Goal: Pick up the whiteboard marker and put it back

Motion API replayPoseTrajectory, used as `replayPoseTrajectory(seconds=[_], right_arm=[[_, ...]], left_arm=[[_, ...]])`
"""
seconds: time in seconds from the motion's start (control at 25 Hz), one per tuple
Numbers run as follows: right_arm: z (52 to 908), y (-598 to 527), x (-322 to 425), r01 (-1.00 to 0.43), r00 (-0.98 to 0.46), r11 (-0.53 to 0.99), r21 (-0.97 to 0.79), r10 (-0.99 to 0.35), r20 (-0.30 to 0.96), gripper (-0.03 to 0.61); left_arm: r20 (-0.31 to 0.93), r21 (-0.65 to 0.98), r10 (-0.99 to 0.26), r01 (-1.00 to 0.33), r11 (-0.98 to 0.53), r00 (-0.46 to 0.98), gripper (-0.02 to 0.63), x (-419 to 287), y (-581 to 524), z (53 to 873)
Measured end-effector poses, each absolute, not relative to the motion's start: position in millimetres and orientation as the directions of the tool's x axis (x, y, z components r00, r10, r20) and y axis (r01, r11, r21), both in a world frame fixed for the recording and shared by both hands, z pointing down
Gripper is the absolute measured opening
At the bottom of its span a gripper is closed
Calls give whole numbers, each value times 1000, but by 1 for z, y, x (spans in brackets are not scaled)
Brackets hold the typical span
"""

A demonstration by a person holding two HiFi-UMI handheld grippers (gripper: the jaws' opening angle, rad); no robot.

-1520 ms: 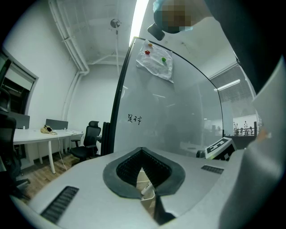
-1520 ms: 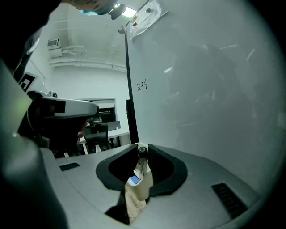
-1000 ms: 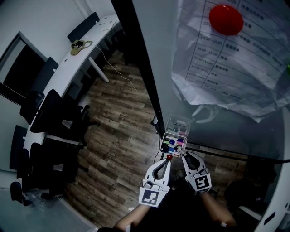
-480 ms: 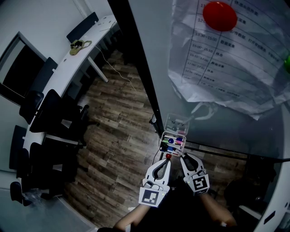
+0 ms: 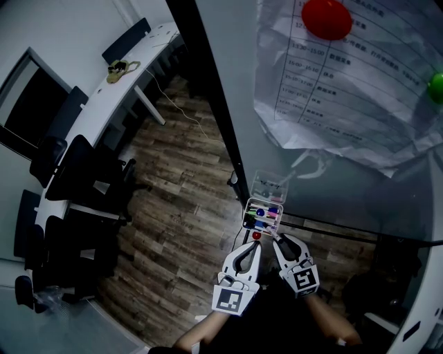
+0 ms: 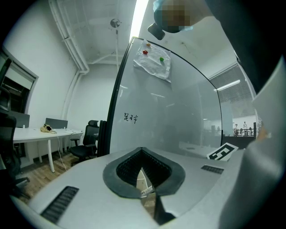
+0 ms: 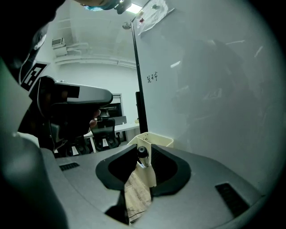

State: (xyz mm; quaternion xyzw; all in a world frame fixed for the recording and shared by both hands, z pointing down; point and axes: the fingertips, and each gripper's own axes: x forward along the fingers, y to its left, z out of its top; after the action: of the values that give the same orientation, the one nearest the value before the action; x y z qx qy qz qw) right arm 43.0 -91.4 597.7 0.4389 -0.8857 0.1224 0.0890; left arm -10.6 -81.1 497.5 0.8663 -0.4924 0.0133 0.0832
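Shifted up and left in the head view since a second ago, the board [image 5: 228, 55] now shows its sheet [image 5: 346, 90] and red magnet [image 5: 325, 17] higher above the tray [image 7: 158, 140], and a green magnet [image 5: 436, 86] has come in far up and right of the tray. Both grippers stay just on the near side of the tray: the left gripper [image 5: 257, 244] has its claw tips pressed together, and the right gripper [image 5: 277, 238] beside it is clamped on the marker [image 7: 142, 156]. That marker stands nearly upright at the claw tips, just in front of the tray's corner.
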Motion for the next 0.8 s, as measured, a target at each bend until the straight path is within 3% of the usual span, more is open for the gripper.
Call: replayPoseTrajectory(seconds=[0.56, 0.8], right_arm=[[580, -79, 47, -795, -607, 590, -143, -767, 210, 101], [557, -78, 54, -812, -583, 570, -128, -802, 128, 101]], left_arm=[[94, 122, -846, -850, -513, 524, 8, -6, -72, 492], [73, 123, -843, -843, -523, 534, 8, -3, -68, 487]])
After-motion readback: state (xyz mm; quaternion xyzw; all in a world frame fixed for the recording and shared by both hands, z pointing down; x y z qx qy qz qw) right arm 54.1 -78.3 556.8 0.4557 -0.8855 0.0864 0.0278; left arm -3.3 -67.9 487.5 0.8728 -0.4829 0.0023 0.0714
